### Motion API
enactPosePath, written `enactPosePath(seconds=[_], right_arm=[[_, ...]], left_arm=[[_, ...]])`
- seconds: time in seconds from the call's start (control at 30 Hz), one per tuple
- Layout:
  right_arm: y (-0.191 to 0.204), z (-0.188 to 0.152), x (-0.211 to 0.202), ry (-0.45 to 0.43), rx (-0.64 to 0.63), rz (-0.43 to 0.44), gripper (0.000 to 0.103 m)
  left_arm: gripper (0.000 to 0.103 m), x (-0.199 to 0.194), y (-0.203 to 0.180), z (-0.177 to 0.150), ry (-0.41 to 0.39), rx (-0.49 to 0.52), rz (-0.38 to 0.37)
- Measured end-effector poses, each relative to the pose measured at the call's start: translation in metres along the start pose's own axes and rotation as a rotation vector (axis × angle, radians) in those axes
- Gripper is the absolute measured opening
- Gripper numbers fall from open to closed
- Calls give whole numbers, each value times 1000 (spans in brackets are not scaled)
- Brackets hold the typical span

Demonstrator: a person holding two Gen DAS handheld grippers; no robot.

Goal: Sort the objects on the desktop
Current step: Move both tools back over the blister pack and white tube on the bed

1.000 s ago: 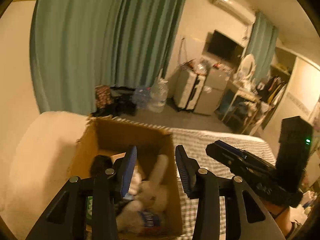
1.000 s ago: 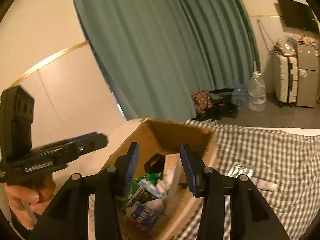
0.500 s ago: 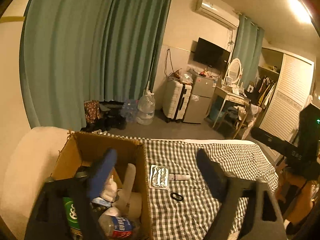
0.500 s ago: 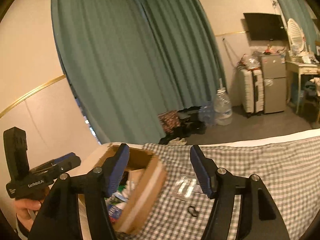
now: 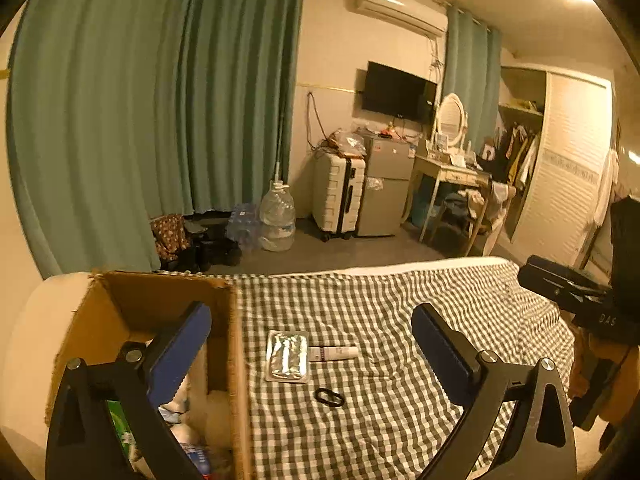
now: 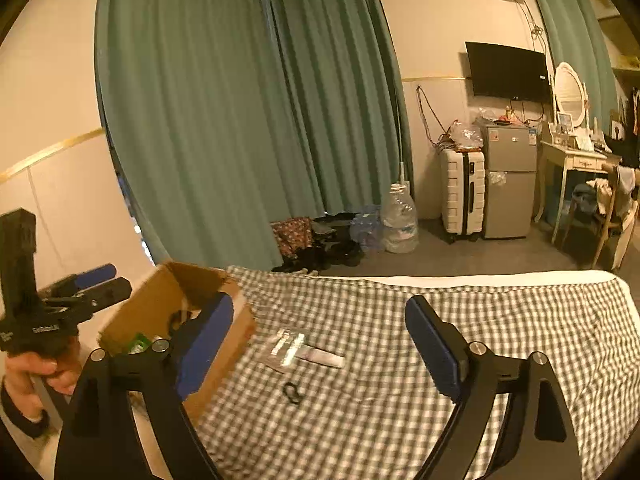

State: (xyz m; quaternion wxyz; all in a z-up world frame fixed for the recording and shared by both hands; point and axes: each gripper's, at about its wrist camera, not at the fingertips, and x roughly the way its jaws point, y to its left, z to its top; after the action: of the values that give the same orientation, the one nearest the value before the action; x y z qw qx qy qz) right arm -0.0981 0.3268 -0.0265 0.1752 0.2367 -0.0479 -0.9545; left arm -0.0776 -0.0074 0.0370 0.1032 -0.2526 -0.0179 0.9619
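Cloth bears one packet, one tube, one ring.

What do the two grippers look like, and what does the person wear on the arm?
Both the left gripper and the right gripper have black angular frames with silver bolts at the joints and flat blue pads inside the fingers. The left gripper's black handle carries small white lettering. A dark sleeve cuff shows at the wrist of the left hand.
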Motion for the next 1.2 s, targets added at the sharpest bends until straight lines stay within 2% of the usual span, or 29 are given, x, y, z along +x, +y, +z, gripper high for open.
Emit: enactPosePath(seconds=[0.13,0.3,0.57,0.7,0.8,0.93,1.07,1.17,1.2], right_arm=[[-18,-13,21,33,35,9,93],[-29,-36,59,115,20,54,93],[-32,-54,114,228,-46,-26,93],[-37,-59,135,241,-90,-18,93],[-43,-66,149,248,-131,-10,93],[-50,-78,168,289,-161,20,93],[-54,-89,179,250,-224,24,93],[-60,-99,198,288,-242,122,93],[-62,-100,204,299,-255,125,93]], left_arm=[[103,31,-22,-13,37,48,12],[103,71,-29,-33,112,80,35],[103,117,-39,-56,194,118,5],[100,136,-46,-68,227,140,25],[95,154,-43,-76,272,114,53],[95,176,-36,-88,321,87,111],[95,196,-28,-95,356,53,137],[95,212,-20,-105,393,27,160],[95,216,-17,-109,403,23,177]])
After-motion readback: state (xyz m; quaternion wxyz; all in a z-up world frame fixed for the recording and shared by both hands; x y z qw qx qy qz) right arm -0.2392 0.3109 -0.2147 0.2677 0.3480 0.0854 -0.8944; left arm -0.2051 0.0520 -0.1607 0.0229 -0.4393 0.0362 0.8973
